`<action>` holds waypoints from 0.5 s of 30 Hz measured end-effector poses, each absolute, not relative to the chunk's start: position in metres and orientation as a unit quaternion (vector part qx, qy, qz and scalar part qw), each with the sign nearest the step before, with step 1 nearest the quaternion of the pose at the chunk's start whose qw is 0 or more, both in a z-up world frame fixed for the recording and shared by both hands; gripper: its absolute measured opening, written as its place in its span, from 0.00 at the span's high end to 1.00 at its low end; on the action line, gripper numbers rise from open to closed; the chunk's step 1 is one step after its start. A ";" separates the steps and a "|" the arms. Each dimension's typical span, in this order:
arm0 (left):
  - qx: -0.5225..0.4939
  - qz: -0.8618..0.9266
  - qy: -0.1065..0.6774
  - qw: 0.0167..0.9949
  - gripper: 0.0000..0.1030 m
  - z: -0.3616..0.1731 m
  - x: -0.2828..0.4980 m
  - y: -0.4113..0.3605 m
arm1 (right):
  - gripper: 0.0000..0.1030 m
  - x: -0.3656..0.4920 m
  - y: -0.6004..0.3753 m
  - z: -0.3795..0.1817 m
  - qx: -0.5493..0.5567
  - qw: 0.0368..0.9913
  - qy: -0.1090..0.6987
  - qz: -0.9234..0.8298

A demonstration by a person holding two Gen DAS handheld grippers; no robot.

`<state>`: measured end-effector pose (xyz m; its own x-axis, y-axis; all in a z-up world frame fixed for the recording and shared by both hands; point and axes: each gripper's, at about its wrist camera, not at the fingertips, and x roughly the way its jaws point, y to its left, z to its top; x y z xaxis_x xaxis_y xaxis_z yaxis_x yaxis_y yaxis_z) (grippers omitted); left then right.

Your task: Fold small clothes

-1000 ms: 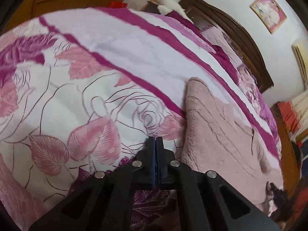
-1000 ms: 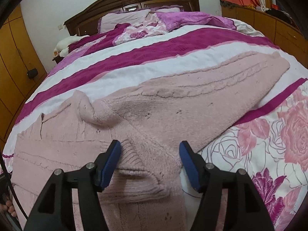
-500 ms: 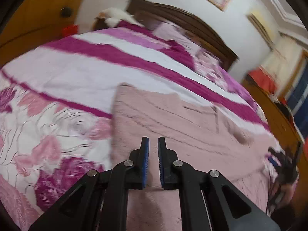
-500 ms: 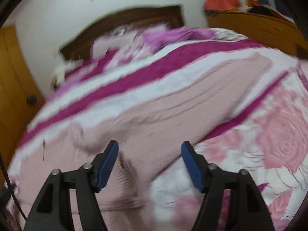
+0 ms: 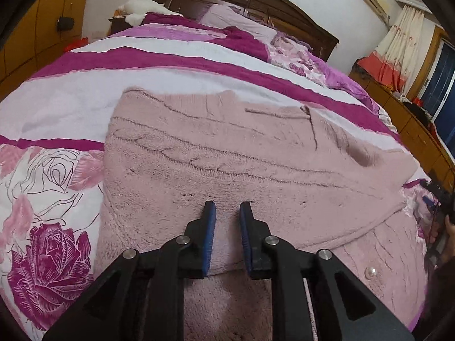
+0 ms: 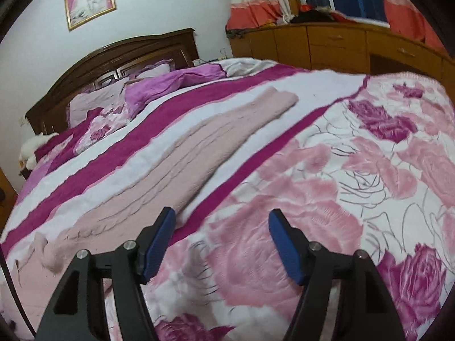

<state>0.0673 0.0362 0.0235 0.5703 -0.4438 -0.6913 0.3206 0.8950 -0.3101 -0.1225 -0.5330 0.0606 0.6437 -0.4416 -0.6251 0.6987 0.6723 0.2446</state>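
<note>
Left gripper [image 5: 226,209]: jaws a little apart, holding nothing.
Pink sweater [image 5: 241,153]: flat on the bedspread [image 5: 57,105], under and ahead of it; near edge hidden by the jaws.
Right gripper [image 6: 221,218]: wide open, empty, over roses.
Sleeve [image 6: 199,145]: stretches away ahead-left.
Person's hand [image 5: 448,231]: cut off at edge.

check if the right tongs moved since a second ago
Yes. The right tongs slid right, off the pink sweater, and now hover over the floral bedspread beside its sleeve.
</note>
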 end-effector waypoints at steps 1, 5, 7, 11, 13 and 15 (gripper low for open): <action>-0.077 -0.217 0.411 0.882 1.00 0.022 0.067 0.036 | 0.30 -0.122 -0.545 0.058 0.257 0.871 0.282 -0.309; -0.073 -0.216 0.411 0.882 1.00 0.020 0.066 0.034 | 0.35 -0.128 -0.588 0.056 0.343 0.864 0.258 -0.263; -0.076 -0.220 0.411 0.881 1.00 0.020 0.067 0.035 | 0.38 -0.132 -0.607 0.059 0.370 0.861 0.233 -0.259; -0.087 -0.226 0.412 0.878 1.00 0.019 0.069 0.038 | 0.43 -0.131 -0.652 0.054 0.418 0.846 0.197 -0.266; -0.095 -0.231 0.411 0.876 1.00 0.018 0.069 0.041 | 0.44 -0.129 -0.683 0.049 0.460 0.832 0.168 -0.261; -0.109 -0.238 0.411 0.873 1.00 0.017 0.068 0.045 | 0.48 -0.124 -0.717 0.040 0.507 0.810 0.137 -0.262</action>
